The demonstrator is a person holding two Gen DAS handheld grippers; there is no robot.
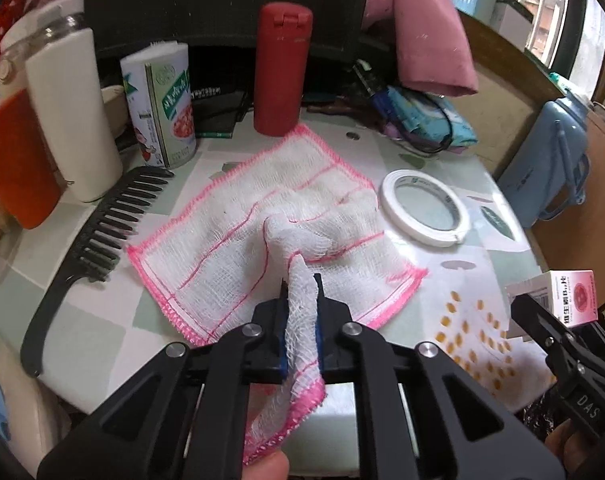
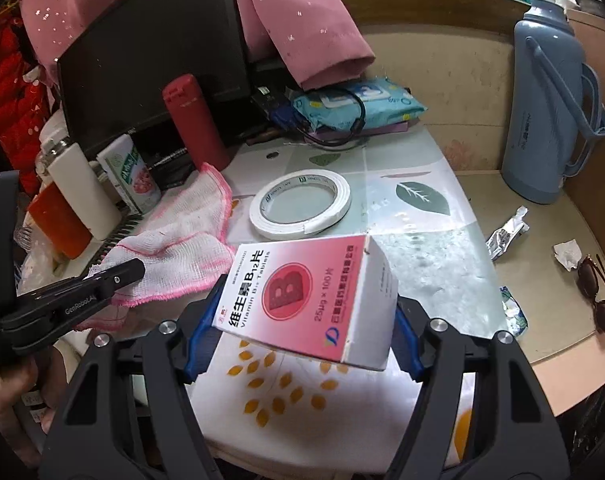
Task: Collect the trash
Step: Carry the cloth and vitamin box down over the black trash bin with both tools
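My left gripper [image 1: 301, 286] is shut on a fold of a white gauze cloth with pink edging [image 1: 262, 216]; the rest of the cloth lies spread on the table. It also shows in the right wrist view [image 2: 182, 248]. My right gripper [image 2: 302, 312] is shut on a pink and white vitamin B12 tablet box [image 2: 306, 300] and holds it above the table; the box also shows in the left wrist view [image 1: 570, 296]. A crumpled wrapper [image 2: 508, 232], a scrap of paper [image 2: 567, 254] and a blue-green wrapper [image 2: 514, 312] lie at the right.
A tape roll [image 2: 300, 210], red flask [image 1: 281, 68], black comb [image 1: 90, 240], canister [image 1: 162, 108], white bottle [image 1: 74, 112] and monitor [image 2: 150, 48] crowd the table. A blue thermos [image 2: 550, 104] and sunglasses [image 2: 598, 292] sit on the wooden ledge at right.
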